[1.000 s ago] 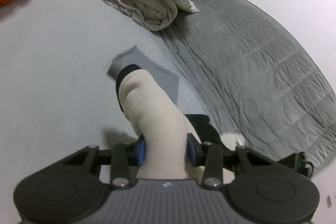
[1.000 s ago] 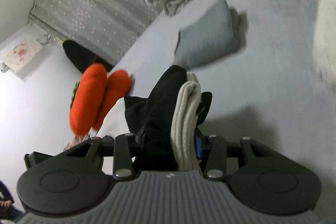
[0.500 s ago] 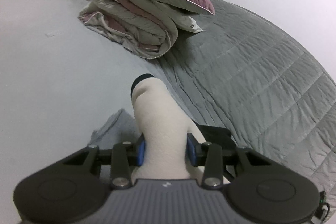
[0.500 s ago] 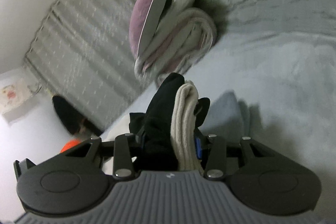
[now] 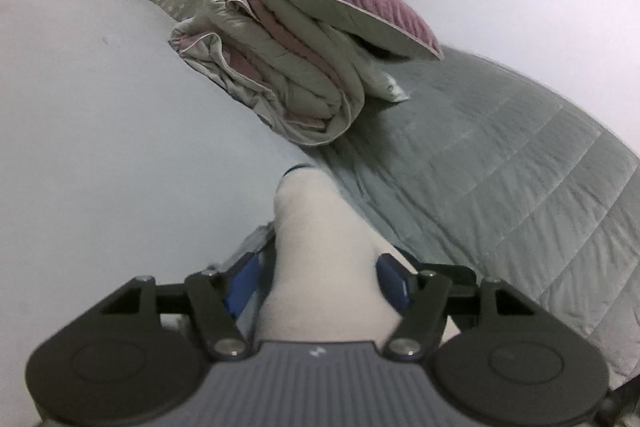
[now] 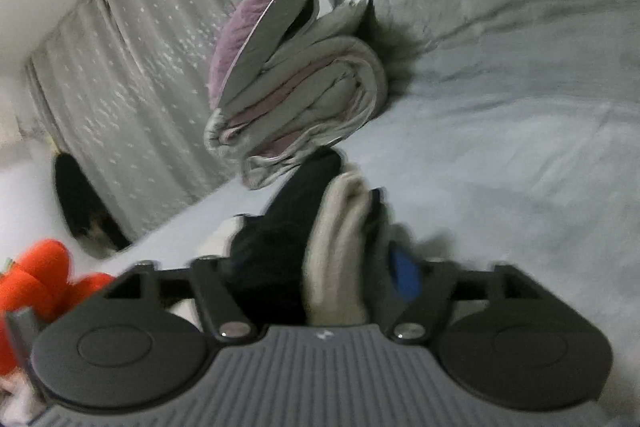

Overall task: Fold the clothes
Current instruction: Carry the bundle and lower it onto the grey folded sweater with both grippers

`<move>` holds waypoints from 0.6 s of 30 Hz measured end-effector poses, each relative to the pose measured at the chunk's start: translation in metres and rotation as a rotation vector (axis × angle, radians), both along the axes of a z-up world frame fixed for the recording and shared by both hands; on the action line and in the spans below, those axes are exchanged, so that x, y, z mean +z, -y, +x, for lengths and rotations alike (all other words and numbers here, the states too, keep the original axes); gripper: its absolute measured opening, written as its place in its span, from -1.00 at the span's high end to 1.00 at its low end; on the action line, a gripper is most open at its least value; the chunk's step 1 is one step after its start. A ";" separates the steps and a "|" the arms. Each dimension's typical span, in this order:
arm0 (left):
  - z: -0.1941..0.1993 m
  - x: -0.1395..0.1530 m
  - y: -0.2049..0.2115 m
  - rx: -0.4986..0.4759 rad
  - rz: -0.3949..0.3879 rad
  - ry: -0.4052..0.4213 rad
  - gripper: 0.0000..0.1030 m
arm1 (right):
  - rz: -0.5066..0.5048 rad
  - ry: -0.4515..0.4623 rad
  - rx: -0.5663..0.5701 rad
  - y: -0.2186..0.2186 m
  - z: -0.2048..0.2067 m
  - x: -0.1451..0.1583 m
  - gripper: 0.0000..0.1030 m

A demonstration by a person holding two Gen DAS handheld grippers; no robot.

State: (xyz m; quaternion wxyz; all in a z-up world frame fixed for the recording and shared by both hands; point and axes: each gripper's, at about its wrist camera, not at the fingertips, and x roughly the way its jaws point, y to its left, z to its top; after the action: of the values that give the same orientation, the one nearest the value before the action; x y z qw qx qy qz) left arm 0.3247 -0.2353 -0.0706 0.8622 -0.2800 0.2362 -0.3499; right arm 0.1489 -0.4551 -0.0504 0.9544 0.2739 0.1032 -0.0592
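In the left wrist view my left gripper point(image 5: 320, 279) is shut on a thick fold of a cream garment point(image 5: 324, 251) with a thin black edge at its far tip. A corner of a grey folded garment point(image 5: 250, 247) peeks out under it on the left. In the right wrist view my right gripper point(image 6: 320, 267) is shut on the same kind of bundle, a black layer point(image 6: 292, 227) beside a cream layer point(image 6: 340, 227). One blue pad point(image 6: 404, 275) shows; the other is hidden by fabric. Both bundles hang just above the pale bed sheet point(image 5: 100, 147).
A rolled beige and pink quilt with a mauve pillow on top point(image 5: 296, 75) point(image 6: 304, 95) lies close ahead. A grey quilted blanket point(image 5: 500, 187) covers the bed on the right. A starred grey curtain point(image 6: 140, 87) and an orange plush toy point(image 6: 36, 279) are at the left.
Both grippers have carried the garment forward towards the rolled quilt. The grey folded garment, ahead before, has slipped almost wholly beneath the held fabric.
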 end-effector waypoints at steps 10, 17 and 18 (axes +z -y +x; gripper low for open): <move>-0.043 0.041 -0.007 0.084 0.035 0.301 0.04 | -0.142 0.180 -0.078 -0.008 -0.024 0.031 0.44; -0.021 0.018 0.015 0.012 0.155 0.275 0.27 | -0.212 0.081 -0.022 -0.013 0.004 0.015 0.65; -0.020 0.014 0.019 0.008 0.201 0.277 0.27 | -0.222 0.067 -0.014 -0.013 0.008 0.013 0.70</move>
State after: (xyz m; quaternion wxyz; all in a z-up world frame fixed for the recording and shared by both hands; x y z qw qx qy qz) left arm 0.3049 -0.2541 -0.0564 0.9116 -0.1425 0.1480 -0.3561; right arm 0.1574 -0.4417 -0.0375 0.9813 0.1689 0.0622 -0.0679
